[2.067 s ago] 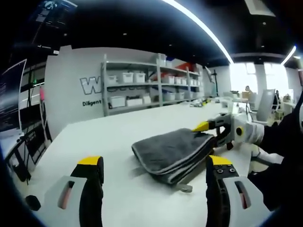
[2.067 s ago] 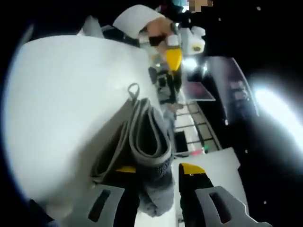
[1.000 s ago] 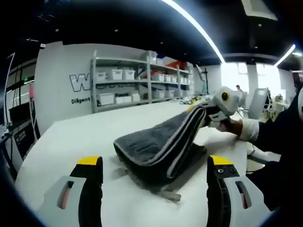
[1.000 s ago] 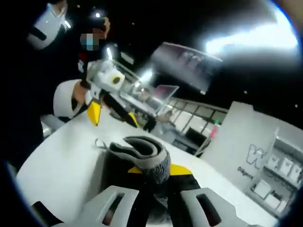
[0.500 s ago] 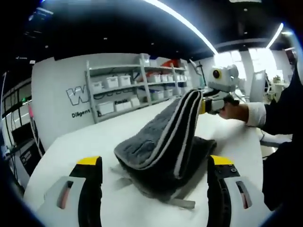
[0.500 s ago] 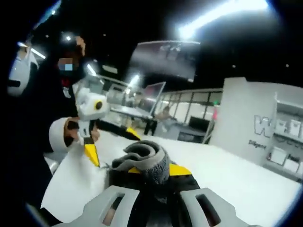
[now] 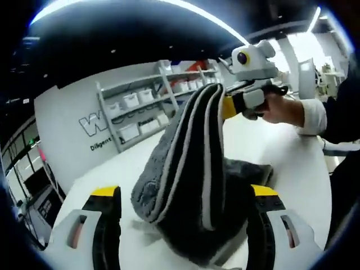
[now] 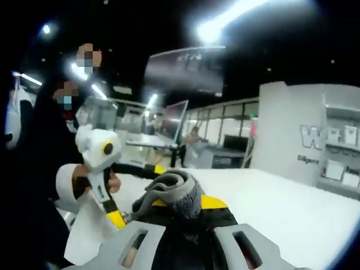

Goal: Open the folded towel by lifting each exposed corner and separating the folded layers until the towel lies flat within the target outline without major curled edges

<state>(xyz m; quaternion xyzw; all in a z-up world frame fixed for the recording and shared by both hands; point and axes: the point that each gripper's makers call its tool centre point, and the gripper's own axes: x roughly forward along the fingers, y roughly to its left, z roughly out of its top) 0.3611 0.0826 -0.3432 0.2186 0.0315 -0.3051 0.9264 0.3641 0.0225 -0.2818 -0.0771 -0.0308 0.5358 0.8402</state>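
Across the white table (image 7: 112, 169) that fills the lower half of both of my views, the grey towel (image 7: 191, 185) rises in a tall, folded hump, its pale-edged layers running up like stripes from the tabletop to the raised corner. Behind it in the left gripper view stands a white wall (image 7: 73, 118) with dark lettering, beside grey shelving (image 7: 163, 95) loaded with white bins, under a long ceiling light strip (image 7: 169, 5). My right gripper (image 7: 233, 104) appears at the upper right of that view, its yellow-tipped jaws pinched on the towel's top corner, lifting that end well clear of the table while the lower folds rest on the surface; my hand (image 7: 281, 107) and white cuff grip its handle. My left gripper (image 7: 183, 197) sits low at the bottom of its own view, jaws spread wide apart with the towel's base between them, and I cannot tell whether either jaw touches the cloth. From the right gripper view, a rolled wad of towel (image 8: 174, 194) bulges between the yellow pads of the right gripper (image 8: 183, 202), clamped tight. To the left there, my left gripper (image 8: 115, 216) points downward toward the table, a hand (image 8: 93, 183) wrapped around it.
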